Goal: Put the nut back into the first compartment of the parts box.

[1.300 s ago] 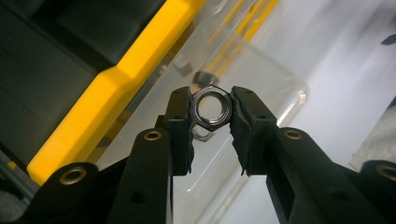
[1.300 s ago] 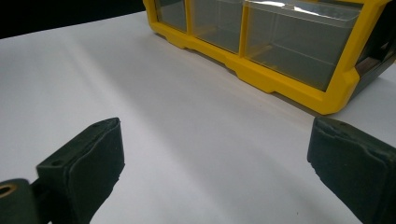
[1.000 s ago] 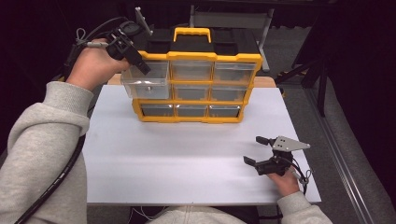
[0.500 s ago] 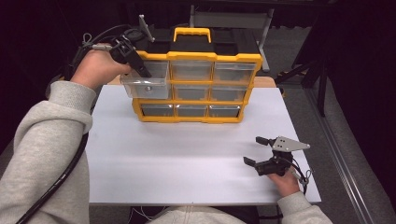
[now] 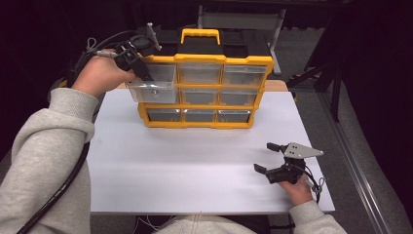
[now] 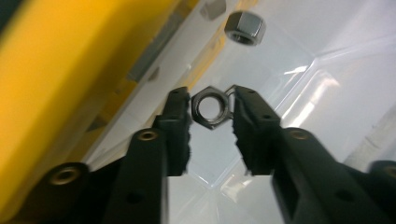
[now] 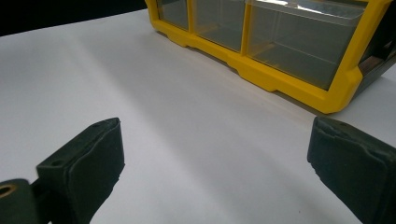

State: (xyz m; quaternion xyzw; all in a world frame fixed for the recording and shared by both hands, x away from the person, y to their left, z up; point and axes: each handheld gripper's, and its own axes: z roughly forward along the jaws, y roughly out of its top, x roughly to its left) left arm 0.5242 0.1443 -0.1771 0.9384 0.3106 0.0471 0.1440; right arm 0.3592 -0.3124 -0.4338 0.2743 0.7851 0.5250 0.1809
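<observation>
Top-left drawer [image 5: 152,87]: pulled out of the yellow organiser [image 5: 204,87], clear plastic, left gripper [image 5: 138,66] reaching down into it.
Left gripper [image 6: 210,109]: jaws have just been opening a little; hex nut [image 6: 211,107] between the tips, one pad touching its left side, a thin gap showing at the right, so barely held if at all.
Second nut [image 6: 244,28]: loose on the drawer floor, farther in, apart from the jaws.
Right gripper [image 5: 273,158]: jaws wide, nothing between them, resting on the white table [image 5: 195,161] well apart from the organiser.
Right gripper view: pads [image 7: 91,154] spread over bare table, bottom-row drawers [image 7: 299,46] ahead.
Risk, slip: nut sits on edge between narrow tips; any further widening likely to let it tip and drop back to the drawer floor.
Risk, snag: lifting out at an angle could knock the nut against the drawer wall.
Risk, drawer: far extended and unsupported; downward push from the hand could tilt it or pull it free.
</observation>
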